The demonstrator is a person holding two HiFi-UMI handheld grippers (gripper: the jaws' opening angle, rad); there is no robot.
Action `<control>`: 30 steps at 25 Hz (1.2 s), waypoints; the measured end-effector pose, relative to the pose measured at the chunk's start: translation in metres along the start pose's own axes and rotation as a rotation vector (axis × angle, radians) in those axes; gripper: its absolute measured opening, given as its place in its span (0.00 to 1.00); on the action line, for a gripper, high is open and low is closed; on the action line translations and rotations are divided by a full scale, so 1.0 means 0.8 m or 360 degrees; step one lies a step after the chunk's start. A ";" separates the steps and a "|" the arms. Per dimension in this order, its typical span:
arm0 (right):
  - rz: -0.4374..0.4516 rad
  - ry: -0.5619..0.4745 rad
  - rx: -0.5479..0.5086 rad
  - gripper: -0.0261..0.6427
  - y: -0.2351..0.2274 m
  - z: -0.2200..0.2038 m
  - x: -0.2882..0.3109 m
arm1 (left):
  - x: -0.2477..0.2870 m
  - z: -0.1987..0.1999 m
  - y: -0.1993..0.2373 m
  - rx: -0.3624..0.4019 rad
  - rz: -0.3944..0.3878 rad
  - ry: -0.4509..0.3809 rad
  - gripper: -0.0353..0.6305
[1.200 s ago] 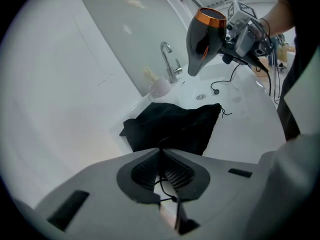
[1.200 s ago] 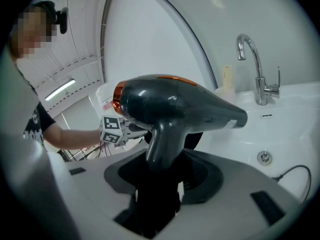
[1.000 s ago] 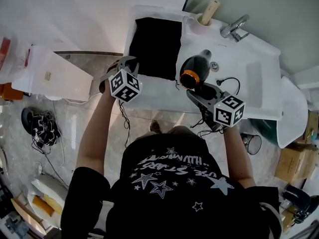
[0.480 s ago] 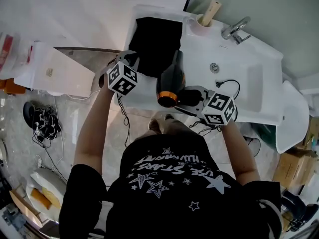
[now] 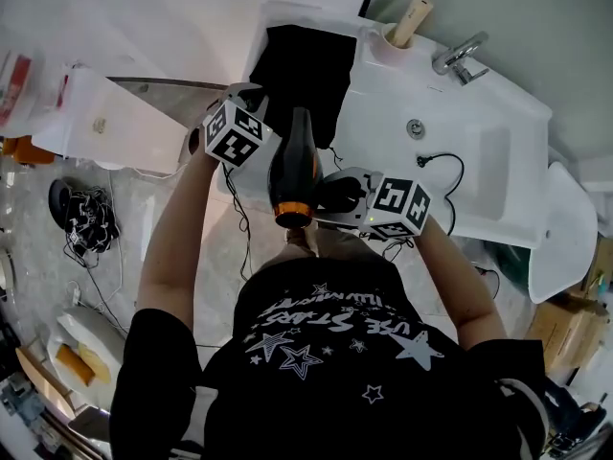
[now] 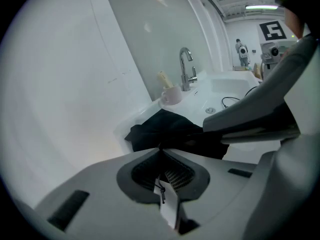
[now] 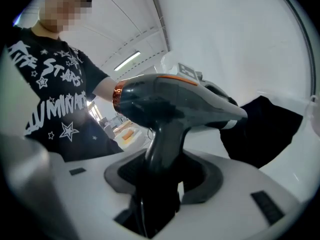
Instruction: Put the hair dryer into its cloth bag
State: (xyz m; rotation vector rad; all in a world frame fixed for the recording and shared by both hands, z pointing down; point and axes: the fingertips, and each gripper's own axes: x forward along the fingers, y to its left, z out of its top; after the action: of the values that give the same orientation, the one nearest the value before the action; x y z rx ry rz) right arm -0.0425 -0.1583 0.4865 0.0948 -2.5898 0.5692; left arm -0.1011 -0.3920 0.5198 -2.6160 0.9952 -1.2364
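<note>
Because the hair dryer (image 5: pixel 292 166) must slide in, the left gripper (image 5: pixel 249 94) pinches the edge of the cloth bag (image 5: pixel 306 65), upper centre, while the right gripper (image 5: pixel 335 192) clamps the dryer's handle.

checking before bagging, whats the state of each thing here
hair dryer, in the air, gripped by its handle
cloth bag, lying on the sink, one edge pinched
left tongs, shut on the cloth bag
right tongs, shut on the hair dryer
faucet, no water running
</note>
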 end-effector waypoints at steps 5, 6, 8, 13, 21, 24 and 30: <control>0.0107 0.0056 -0.0050 0.33 0.018 -0.009 0.021 | -0.001 0.005 -0.003 -0.0039 -0.0001 -0.0018 0.09; 0.0120 0.0071 -0.0055 0.33 0.019 -0.012 0.025 | -0.003 0.005 -0.003 -0.0038 0.0001 -0.0018 0.09; 0.0132 0.0097 -0.0058 0.33 0.017 -0.015 0.035 | -0.006 0.004 -0.003 -0.0031 0.0005 -0.0014 0.09; 0.0090 0.0116 -0.0053 0.33 -0.003 -0.015 0.049 | -0.010 -0.003 0.002 -0.0026 0.0017 -0.0004 0.09; 0.0010 0.0150 0.0000 0.33 -0.030 -0.016 0.057 | -0.020 -0.005 -0.005 -0.0034 0.0014 -0.0012 0.09; -0.0034 0.0167 0.0036 0.33 -0.041 -0.016 0.057 | -0.024 -0.006 -0.008 -0.0025 -0.0005 -0.0010 0.09; -0.0149 0.0224 0.0119 0.33 -0.071 -0.013 0.053 | -0.028 -0.007 -0.006 -0.0020 -0.0030 -0.0006 0.09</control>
State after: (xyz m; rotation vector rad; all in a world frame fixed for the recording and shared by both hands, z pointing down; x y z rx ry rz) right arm -0.0658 -0.2045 0.5362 0.1926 -2.4148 0.6155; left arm -0.1125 -0.3737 0.5102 -2.6424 0.9831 -1.2330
